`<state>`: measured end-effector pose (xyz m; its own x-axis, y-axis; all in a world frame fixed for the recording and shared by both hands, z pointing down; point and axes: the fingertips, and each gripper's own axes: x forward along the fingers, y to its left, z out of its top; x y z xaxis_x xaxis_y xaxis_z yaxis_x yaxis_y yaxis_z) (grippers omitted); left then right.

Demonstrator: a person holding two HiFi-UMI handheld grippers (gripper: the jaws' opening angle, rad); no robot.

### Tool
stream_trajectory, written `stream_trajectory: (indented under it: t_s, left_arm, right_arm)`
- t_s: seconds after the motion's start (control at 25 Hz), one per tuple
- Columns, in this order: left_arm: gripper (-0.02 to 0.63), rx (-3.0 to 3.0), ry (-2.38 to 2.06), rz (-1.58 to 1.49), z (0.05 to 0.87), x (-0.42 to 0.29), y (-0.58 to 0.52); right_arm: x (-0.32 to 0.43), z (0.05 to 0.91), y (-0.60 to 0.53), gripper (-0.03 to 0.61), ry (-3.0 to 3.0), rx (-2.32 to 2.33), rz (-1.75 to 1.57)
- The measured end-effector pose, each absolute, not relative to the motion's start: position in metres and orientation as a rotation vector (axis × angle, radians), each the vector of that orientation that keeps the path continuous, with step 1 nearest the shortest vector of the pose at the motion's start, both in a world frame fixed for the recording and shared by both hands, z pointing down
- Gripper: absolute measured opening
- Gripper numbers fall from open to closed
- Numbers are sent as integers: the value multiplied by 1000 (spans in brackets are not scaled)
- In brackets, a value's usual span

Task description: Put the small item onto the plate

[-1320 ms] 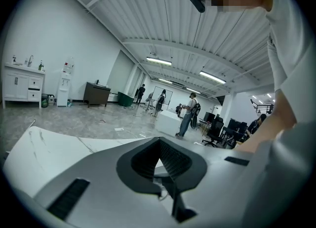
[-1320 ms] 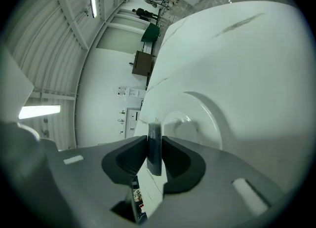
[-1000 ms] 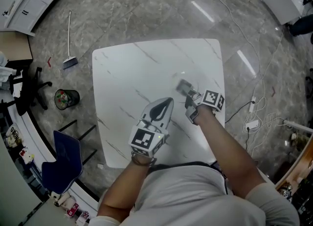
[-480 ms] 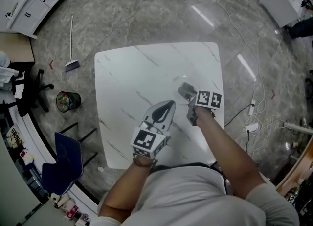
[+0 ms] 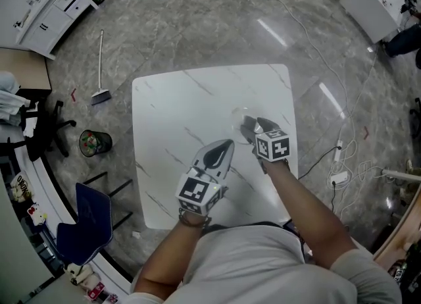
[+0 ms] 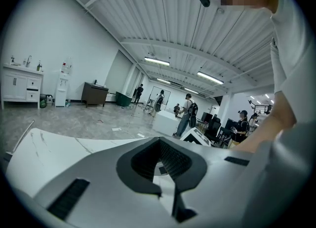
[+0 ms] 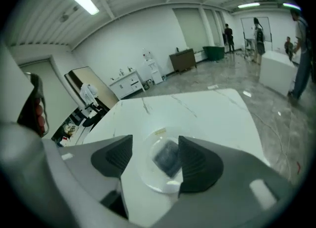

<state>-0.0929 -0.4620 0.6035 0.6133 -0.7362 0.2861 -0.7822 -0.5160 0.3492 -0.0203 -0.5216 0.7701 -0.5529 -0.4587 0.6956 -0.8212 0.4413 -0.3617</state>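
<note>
A small dark square item [image 7: 167, 157] lies flat on a clear round plate [image 7: 152, 181] on the white marble table [image 5: 177, 99]. My right gripper [image 7: 155, 148] hovers just above the plate [image 5: 238, 113]. Its jaws stand wide and are closing slightly. The item shows in the gap between them, and the pads do not touch it. In the head view this gripper [image 5: 257, 127] is at the table's right side and covers most of the item. My left gripper [image 5: 226, 147] rests near the table's front with nothing in its shut jaws [image 6: 162, 167].
The table's right edge [image 5: 293, 131] runs close beside the right gripper. On the floor are cables and a power strip [image 5: 339, 177], a broom [image 5: 100, 92], a bin [image 5: 95, 143] and a blue chair [image 5: 89, 220]. People stand far off in the hall [image 6: 187, 113].
The right gripper's jaws have spread apart and let go of the small item, which now lies on the plate. That gripper has drawn back a little. The left gripper has not moved.
</note>
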Motion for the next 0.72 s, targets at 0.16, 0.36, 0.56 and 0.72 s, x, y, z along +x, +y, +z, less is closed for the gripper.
stream_trajectory:
  t_s: [0.16,0.36,0.56,0.72]
  left_arm:
    - [6,2419,-1207,121,585,-84,-455]
    - [6,2466,-1227,85,553,-70,-444]
    - [6,2501,-1273,12,491,-57,-432]
    - [6,2554,-1311,-47,447,-43,-415]
  right_arm:
    - [-27,693,-518,164,-2386,1063,630]
    - [-24,607,-496,59,-2569,1042,410]
    - [-10,531,-467,11,-2723,1001,302]
    - [6,473,-437,3,-2823,957,234]
